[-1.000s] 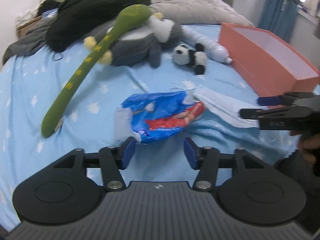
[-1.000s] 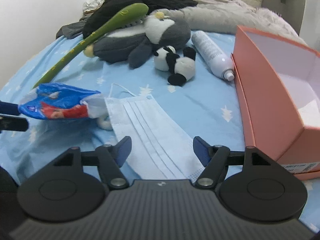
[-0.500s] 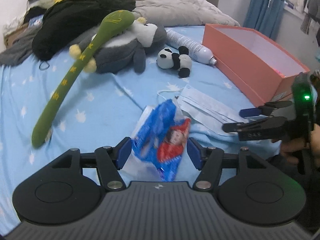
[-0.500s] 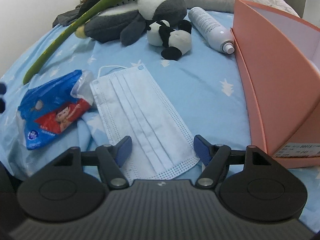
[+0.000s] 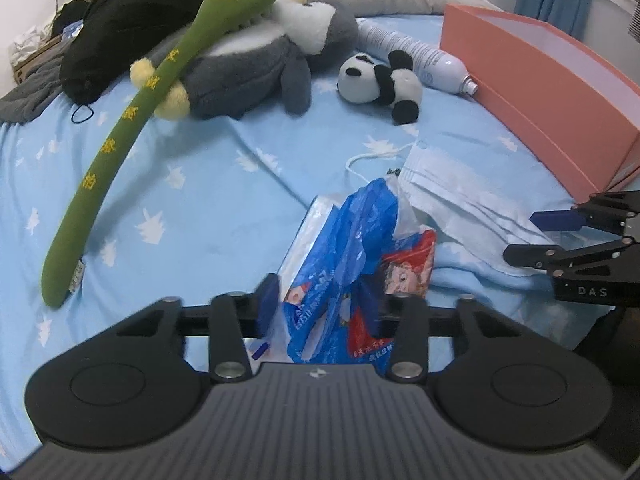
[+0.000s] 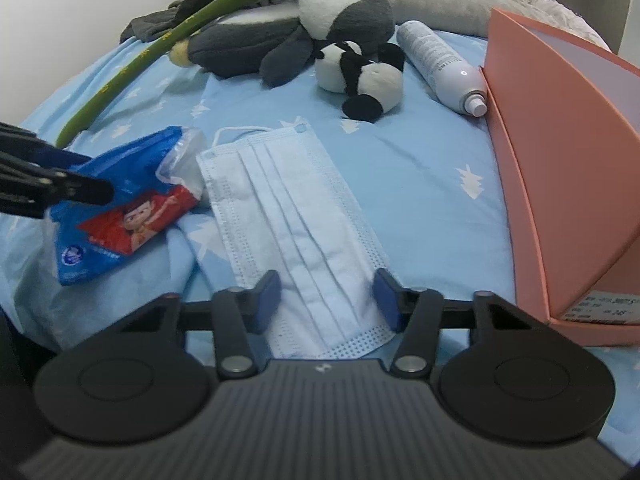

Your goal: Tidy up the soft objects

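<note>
Both grippers' jaws have just been closing: left gripper (image 5: pixel 320 308) clamped on crinkly blue-and-red plastic tissue packet (image 5: pixel 352 248), right gripper (image 6: pixel 327 300) straddling, seemingly unpinched, pleated pale-blue face mask (image 6: pixel 288 216) on bedsheet; squeeze mid-body before lifting.

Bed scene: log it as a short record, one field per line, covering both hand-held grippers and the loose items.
surface: blue star-print bedsheet
left hand-held gripper: jaws just closing around the blue tissue pack
right hand-held gripper: jaws just closing, straddling the near end of the face mask, which lies flat
box: open pink box, right of the mask
plush: panda, grey penguin, long green plush
other: white spray bottle beside the box
</note>
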Demonstrator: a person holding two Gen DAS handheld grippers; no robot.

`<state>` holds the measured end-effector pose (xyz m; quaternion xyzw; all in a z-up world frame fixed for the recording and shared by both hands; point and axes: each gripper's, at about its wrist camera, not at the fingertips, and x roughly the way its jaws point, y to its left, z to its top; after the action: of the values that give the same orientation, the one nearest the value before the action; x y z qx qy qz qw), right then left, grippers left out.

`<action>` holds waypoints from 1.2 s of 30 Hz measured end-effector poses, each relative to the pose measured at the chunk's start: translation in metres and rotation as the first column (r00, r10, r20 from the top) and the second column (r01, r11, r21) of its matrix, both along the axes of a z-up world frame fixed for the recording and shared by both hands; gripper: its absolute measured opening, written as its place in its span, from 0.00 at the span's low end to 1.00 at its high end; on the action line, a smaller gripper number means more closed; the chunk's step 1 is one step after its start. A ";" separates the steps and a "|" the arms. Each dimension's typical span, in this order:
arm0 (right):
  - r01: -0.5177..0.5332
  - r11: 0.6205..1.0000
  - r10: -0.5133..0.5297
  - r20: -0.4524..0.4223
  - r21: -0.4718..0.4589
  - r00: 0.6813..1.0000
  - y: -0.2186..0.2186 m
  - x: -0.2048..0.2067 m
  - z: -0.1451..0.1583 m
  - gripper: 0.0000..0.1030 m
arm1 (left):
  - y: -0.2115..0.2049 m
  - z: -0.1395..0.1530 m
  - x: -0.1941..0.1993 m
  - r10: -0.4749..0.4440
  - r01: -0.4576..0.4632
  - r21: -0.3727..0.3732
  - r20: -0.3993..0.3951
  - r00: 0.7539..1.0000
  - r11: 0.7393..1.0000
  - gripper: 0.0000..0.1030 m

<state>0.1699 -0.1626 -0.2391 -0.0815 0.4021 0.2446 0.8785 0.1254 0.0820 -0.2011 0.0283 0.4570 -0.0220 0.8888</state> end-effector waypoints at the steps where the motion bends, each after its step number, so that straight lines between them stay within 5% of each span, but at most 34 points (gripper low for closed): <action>1: -0.006 1.000 0.006 0.002 -0.005 1.000 0.001 -0.001 0.000 0.43 | 0.000 -0.002 0.000 0.005 -0.005 0.000 -0.003 1.000 1.000 0.35; 6: -0.019 1.000 0.019 0.003 -0.022 1.000 0.006 -0.005 0.001 0.15 | -0.001 -0.005 -0.006 0.025 -0.025 -0.020 0.001 1.000 1.000 0.17; 9: -0.022 0.999 0.022 0.007 -0.032 1.000 0.009 -0.008 0.003 0.09 | -0.003 -0.001 -0.012 0.045 -0.045 -0.045 0.012 0.999 0.998 0.13; 23: 0.028 0.999 -0.030 0.060 0.028 0.998 0.006 -0.029 0.041 0.07 | 0.001 0.040 -0.042 0.217 -0.197 -0.182 0.098 0.971 0.963 0.11; 36: 0.074 0.990 -0.094 0.173 0.121 0.980 -0.013 -0.033 0.110 0.07 | -0.018 0.095 -0.031 0.234 -0.186 -0.261 0.170 0.957 0.947 0.11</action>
<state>0.1370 -0.1755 -0.1287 -0.0357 0.3104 0.2215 0.9237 0.0945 0.0642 -0.1059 -0.1274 0.3604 0.0206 0.9238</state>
